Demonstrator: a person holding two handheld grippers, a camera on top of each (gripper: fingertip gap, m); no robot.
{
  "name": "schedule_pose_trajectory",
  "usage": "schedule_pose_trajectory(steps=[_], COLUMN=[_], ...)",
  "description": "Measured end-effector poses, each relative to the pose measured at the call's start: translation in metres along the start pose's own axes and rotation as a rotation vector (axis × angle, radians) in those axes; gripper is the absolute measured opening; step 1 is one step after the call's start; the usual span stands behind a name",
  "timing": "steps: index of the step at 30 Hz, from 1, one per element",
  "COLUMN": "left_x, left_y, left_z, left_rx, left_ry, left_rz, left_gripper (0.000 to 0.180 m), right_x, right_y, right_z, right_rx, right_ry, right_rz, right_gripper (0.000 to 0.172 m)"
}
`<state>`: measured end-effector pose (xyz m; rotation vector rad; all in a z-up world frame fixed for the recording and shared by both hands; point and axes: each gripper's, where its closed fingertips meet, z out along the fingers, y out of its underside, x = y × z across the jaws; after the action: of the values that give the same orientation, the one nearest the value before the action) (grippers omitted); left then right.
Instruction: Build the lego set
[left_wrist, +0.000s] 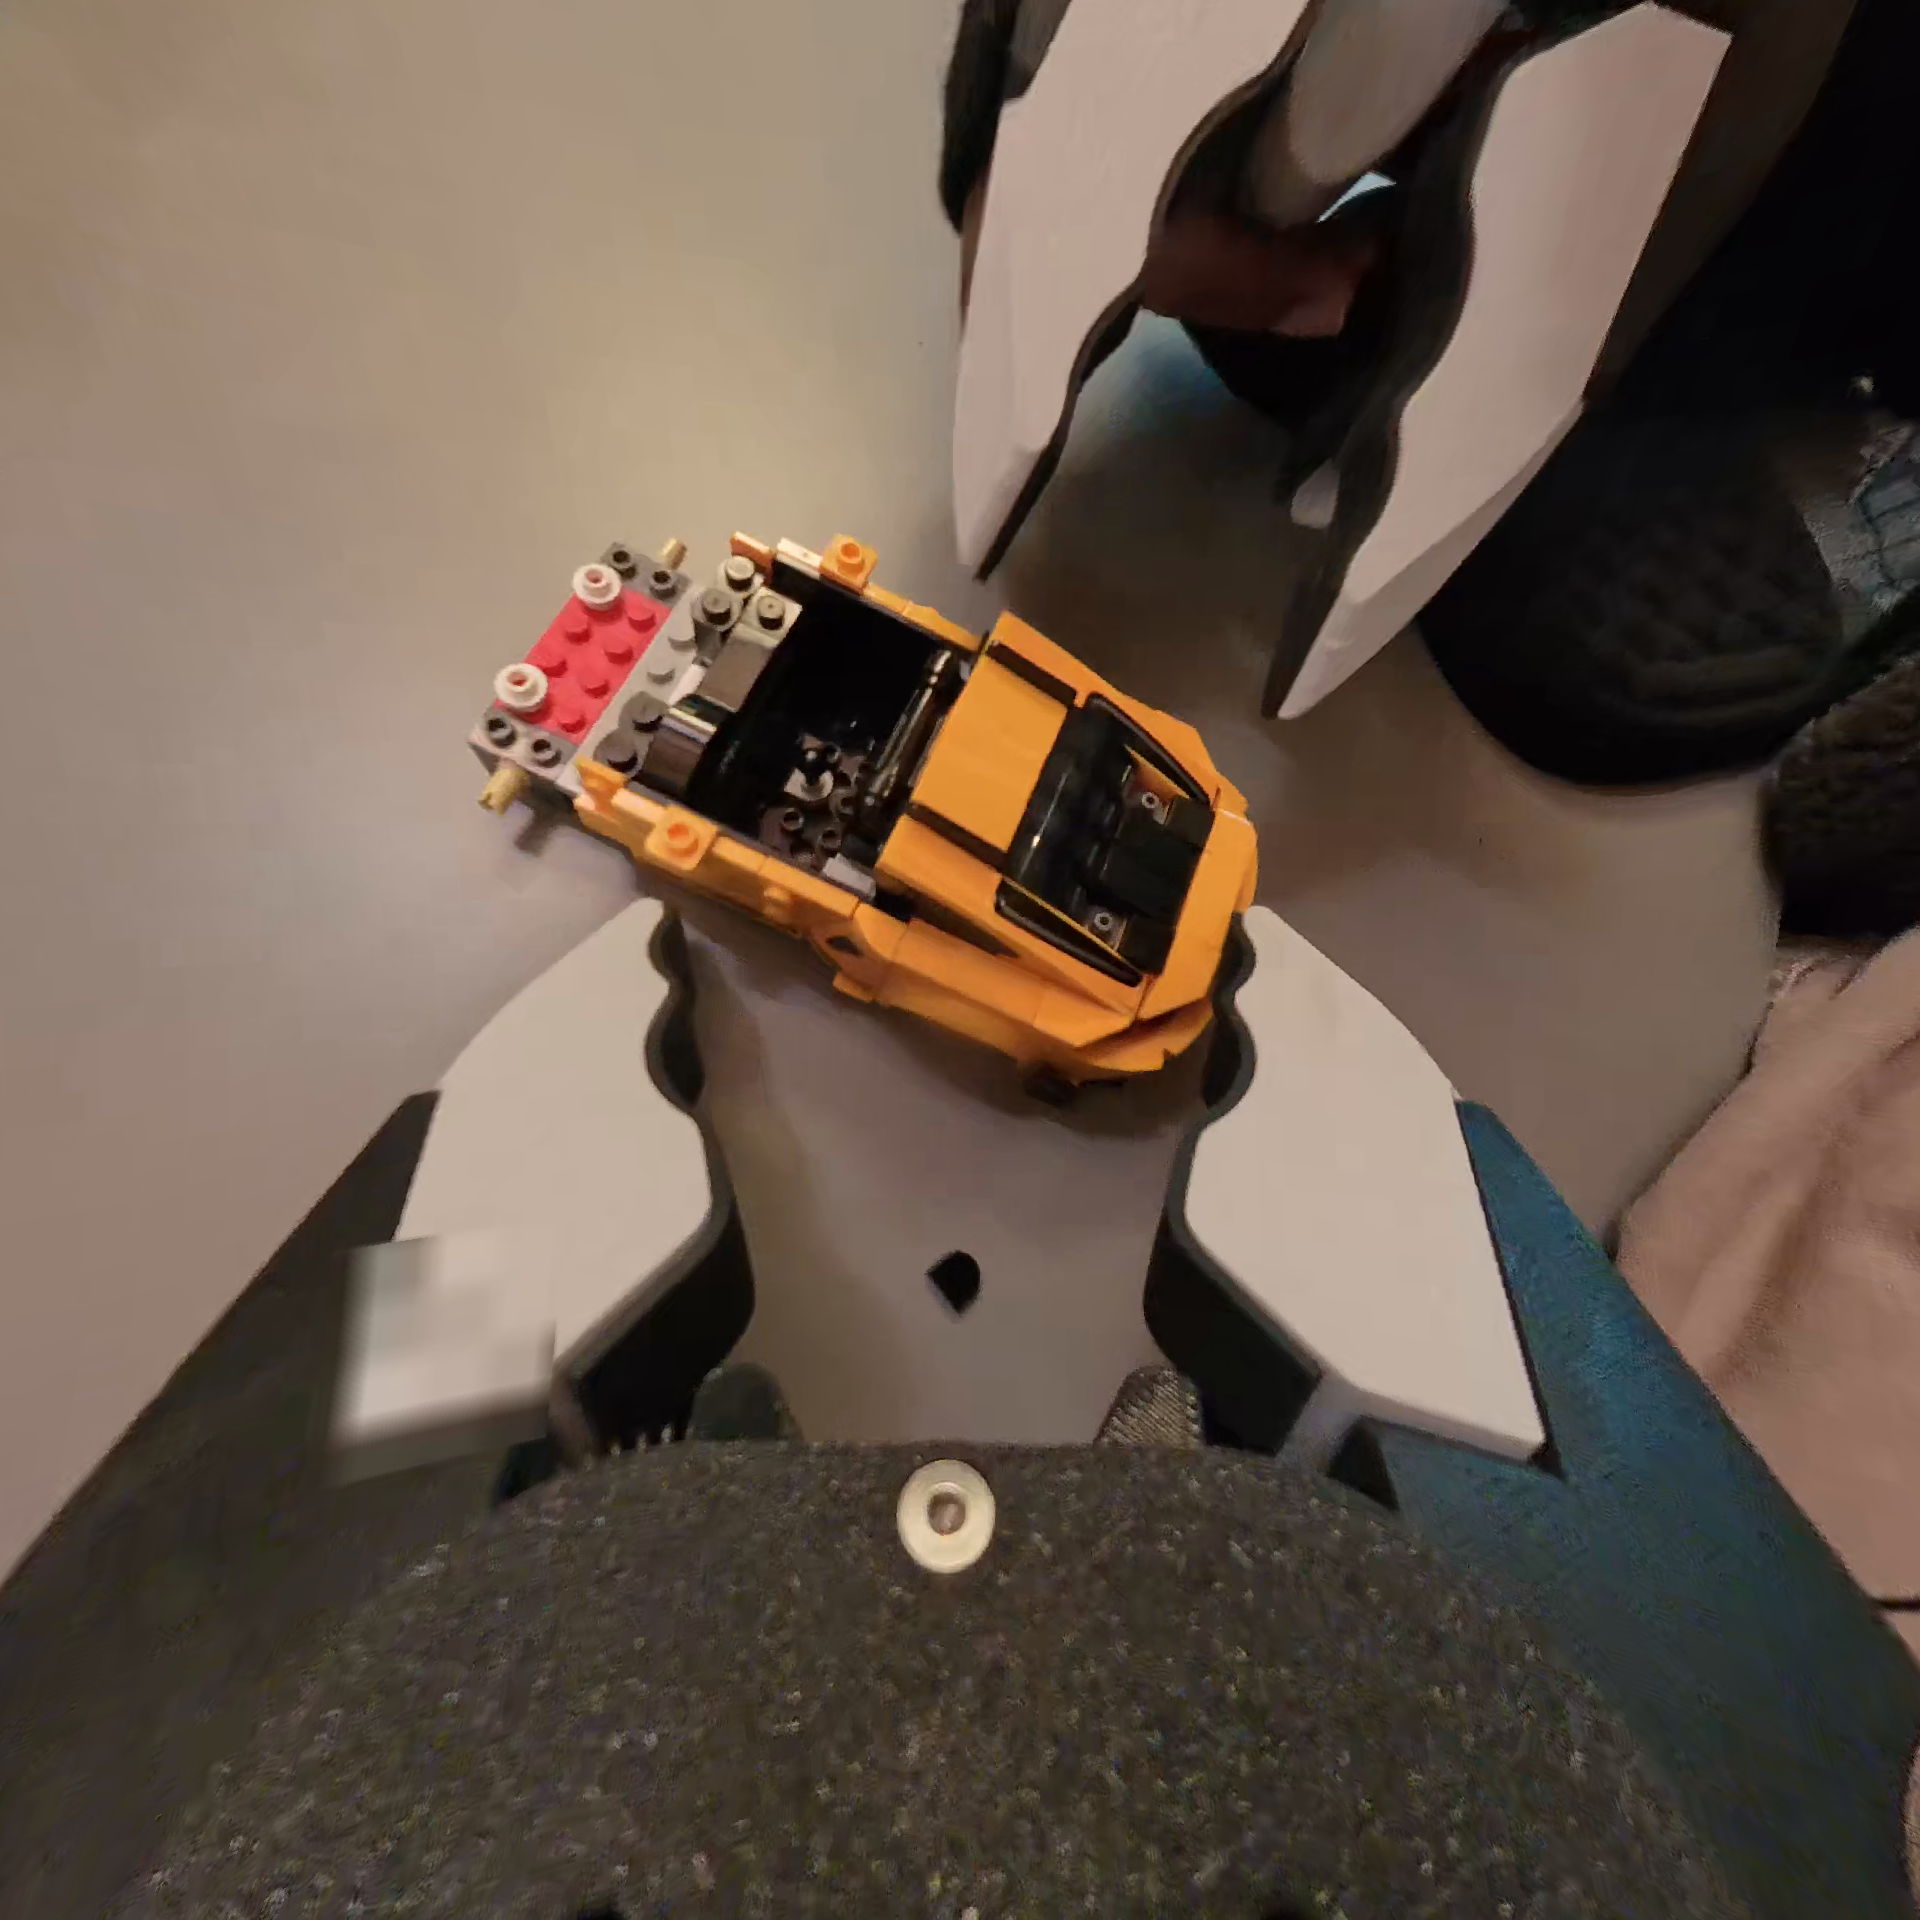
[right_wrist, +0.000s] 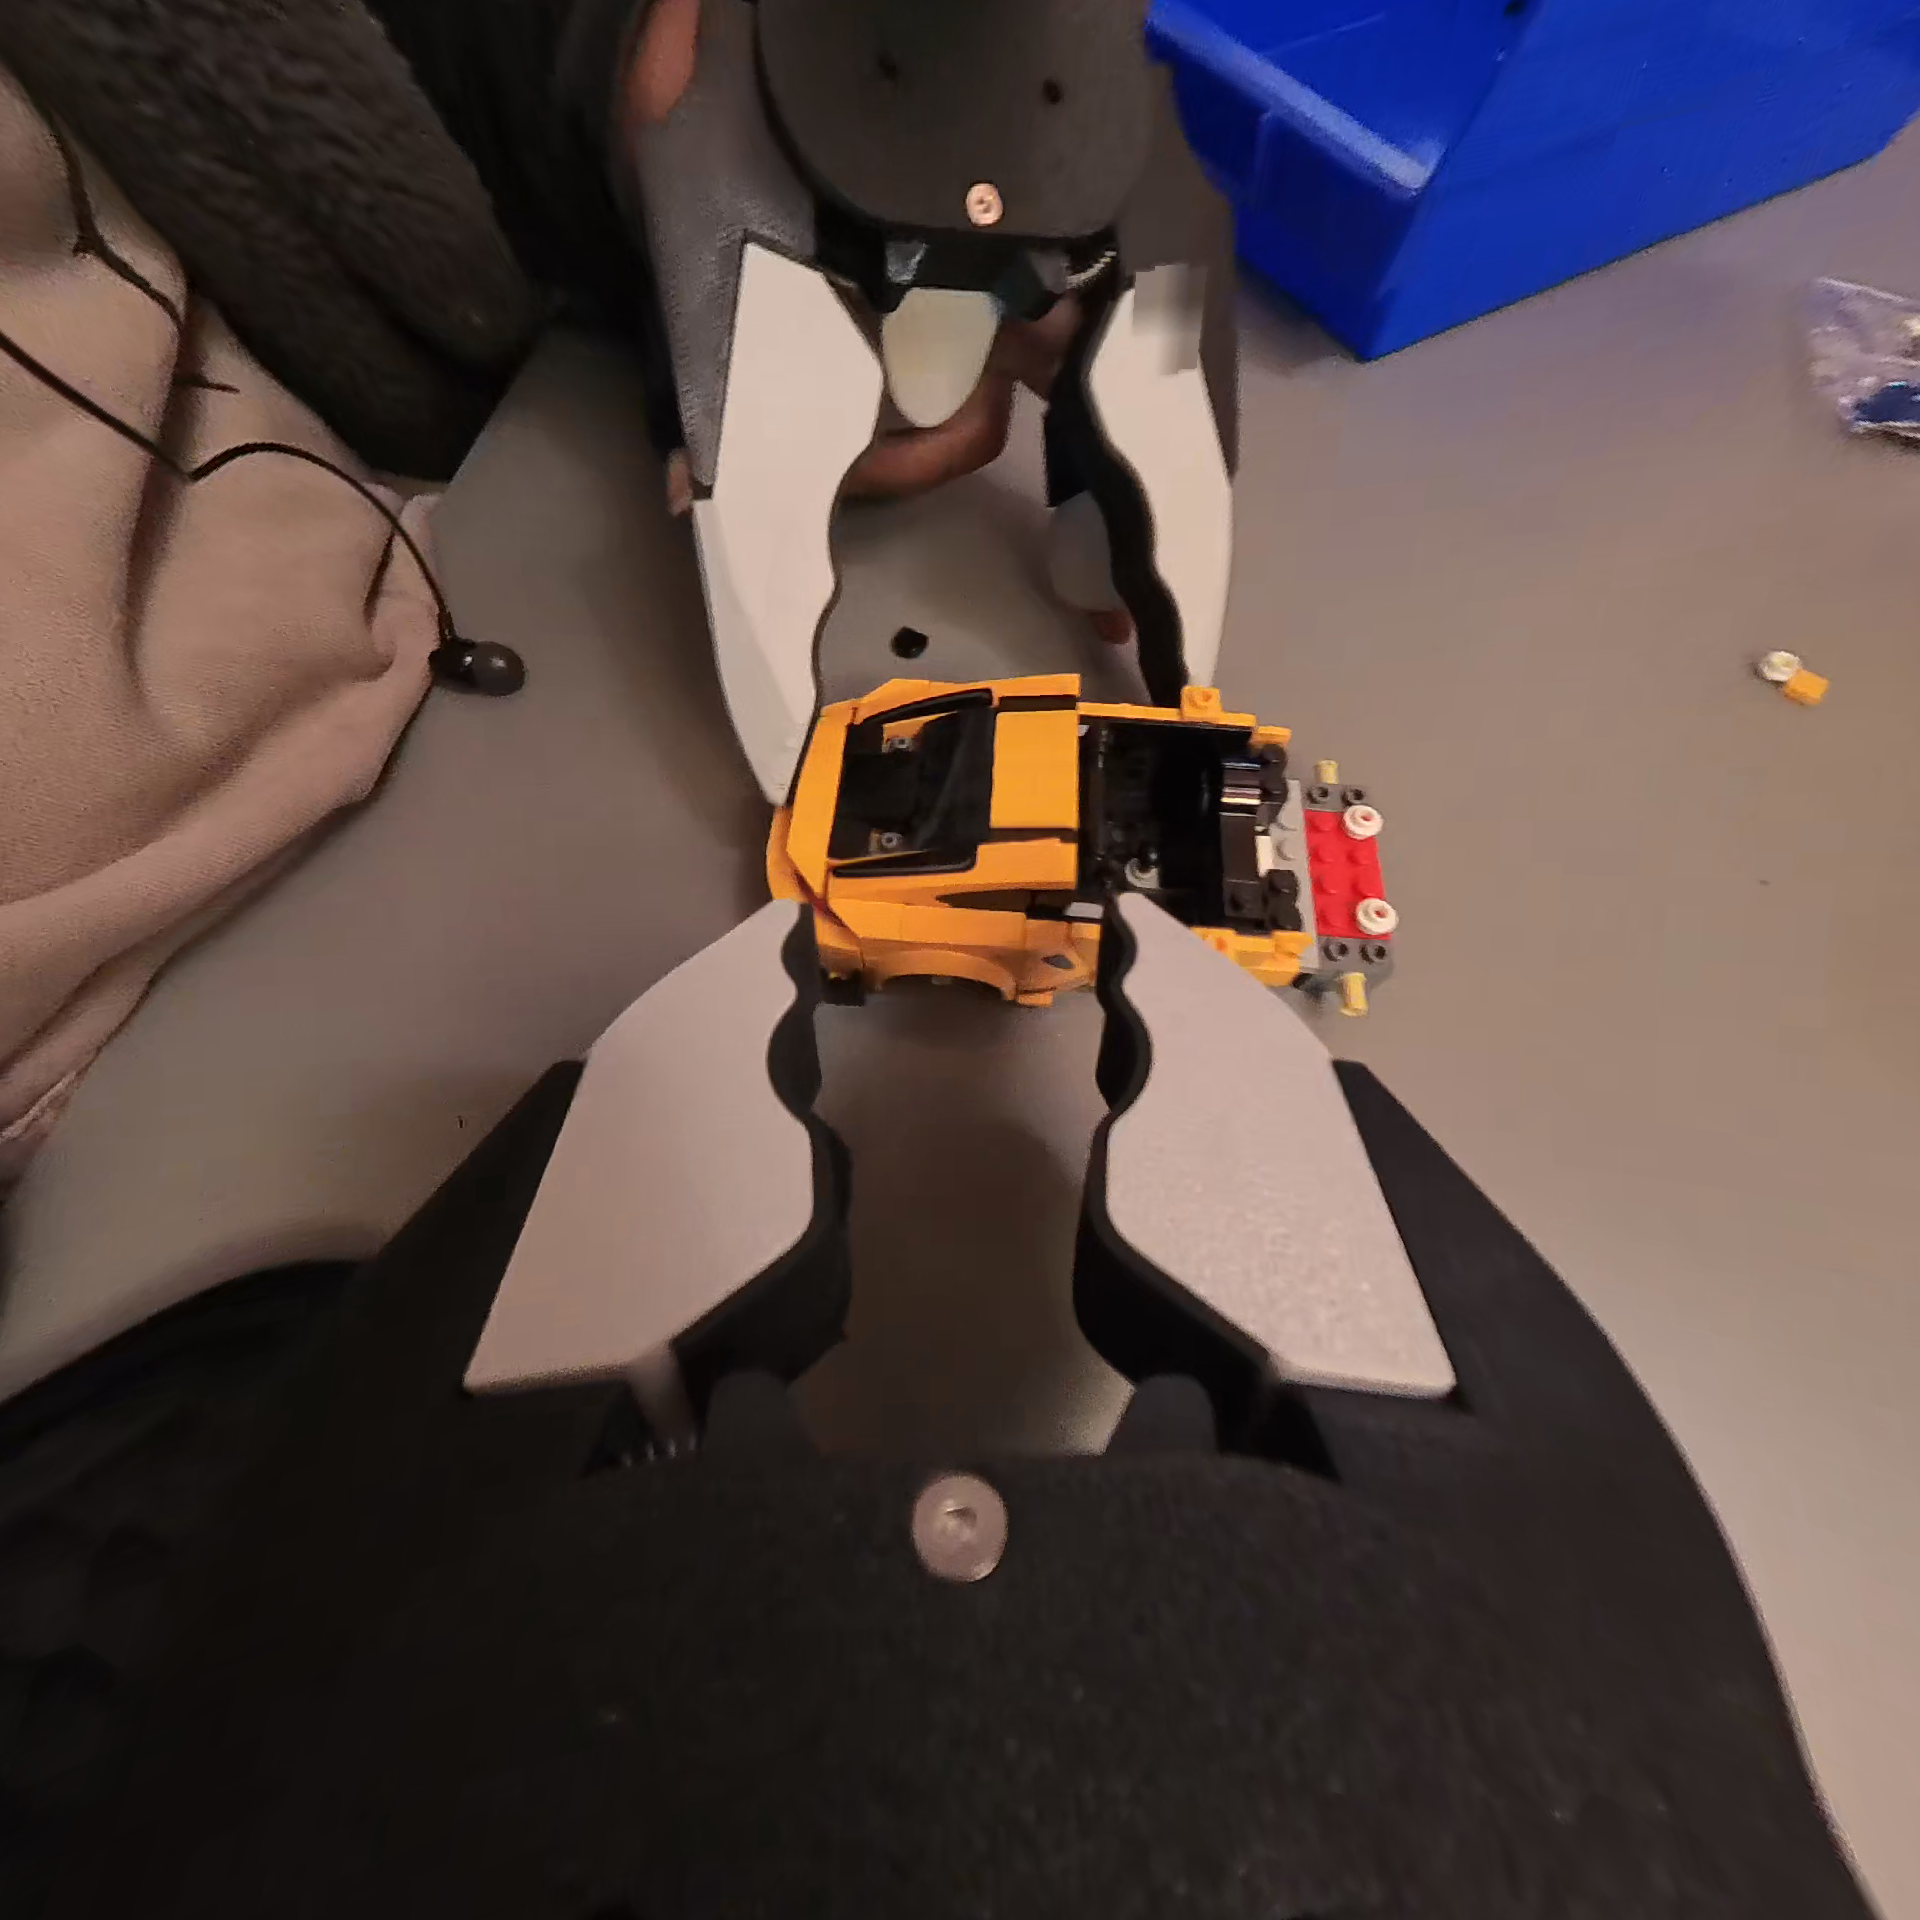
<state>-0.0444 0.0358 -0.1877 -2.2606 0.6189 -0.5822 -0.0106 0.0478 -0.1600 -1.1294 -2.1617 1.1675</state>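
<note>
An orange and black toy brick car (left_wrist: 935, 810), with an open cabin and a red and grey plate at its rear end, rests on the grey table (left_wrist: 312, 416). My left gripper (left_wrist: 954, 925) is wide open. Its fingertips stand on either side of the car's near flank, and the pads do not press on it. My right gripper (right_wrist: 954, 914) is open at the car's (right_wrist: 1018, 842) opposite flank. In the left wrist view, the right gripper (left_wrist: 1132, 634) hangs just beyond the car with nothing between its fingers.
A blue bin (right_wrist: 1507, 135) stands at the far right. Small loose bricks (right_wrist: 1792, 675) and a clear bag of pieces (right_wrist: 1870, 364) lie to the right. A beige cloth (right_wrist: 156, 623) with a black cord and earbud (right_wrist: 478, 665) lies on the left. My hands' fingertips stand some 5 centimetres from each other.
</note>
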Motion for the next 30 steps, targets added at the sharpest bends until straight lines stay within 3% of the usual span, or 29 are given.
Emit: schedule_pose_trajectory(steps=[7,14,30], left_x=[0.000,-0.002,0.000], left_y=[-0.001,-0.003,-0.001], left_z=[0.001,0.005,0.007], left_rx=[-0.031,-0.052,-0.063], left_ry=[0.100,0.069,0.092], left_rz=[0.058,0.038,0.015], left_gripper=[0.085,0.089,0.086], right_x=[0.005,0.010,0.011], right_y=[0.004,0.003,0.001], right_z=[0.005,0.008,0.007], right_rx=[0.033,0.060,0.090], right_ry=[-0.081,-0.048,-0.050], right_rz=[0.013,0.023,0.063], right_gripper=[0.052,0.038,0.030])
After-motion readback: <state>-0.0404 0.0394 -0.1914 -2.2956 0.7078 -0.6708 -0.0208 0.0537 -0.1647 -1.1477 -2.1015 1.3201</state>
